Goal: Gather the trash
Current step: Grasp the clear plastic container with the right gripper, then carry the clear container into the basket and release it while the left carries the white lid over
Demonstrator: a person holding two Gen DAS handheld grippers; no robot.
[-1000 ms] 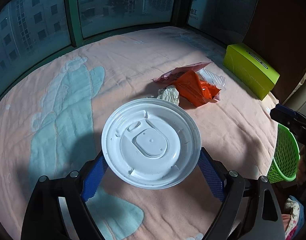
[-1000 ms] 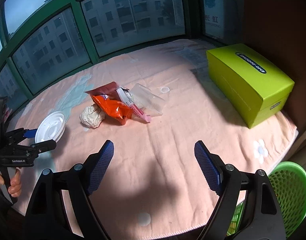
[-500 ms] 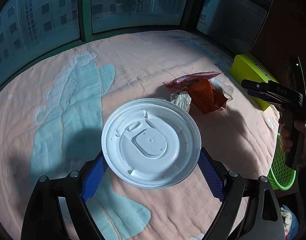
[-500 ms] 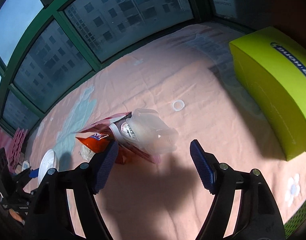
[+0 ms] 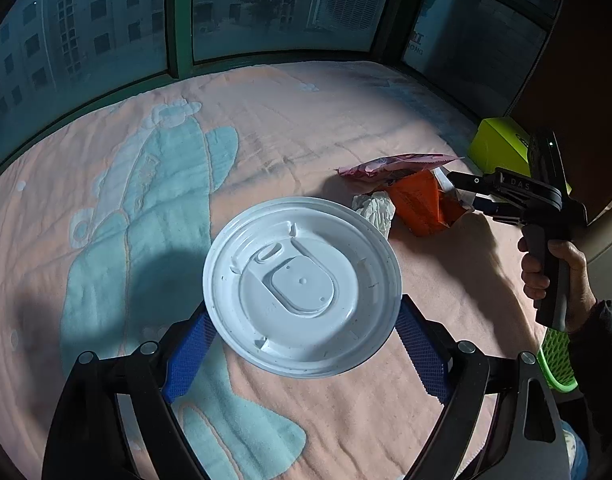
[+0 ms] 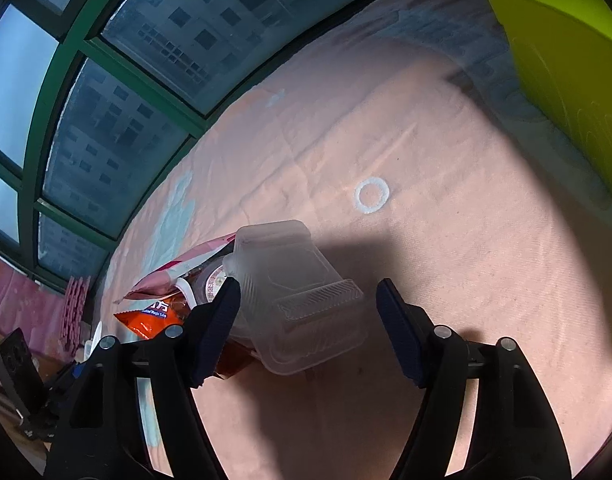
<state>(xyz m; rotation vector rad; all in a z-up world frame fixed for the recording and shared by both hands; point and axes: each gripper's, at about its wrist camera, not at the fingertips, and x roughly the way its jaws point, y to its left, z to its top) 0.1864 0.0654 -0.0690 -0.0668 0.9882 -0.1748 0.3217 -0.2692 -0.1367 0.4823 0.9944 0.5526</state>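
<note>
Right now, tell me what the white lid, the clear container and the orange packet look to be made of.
White lid: thin moulded plastic, semi-gloss; crisp embossed ridges and soft highlights.
Clear container: thin transparent plastic, slightly frosted; the blanket shows through and its rim is ribbed.
Orange packet: probably glossy plastic or foil film; it creases sharply and shines, with print showing in the right wrist view.
</note>
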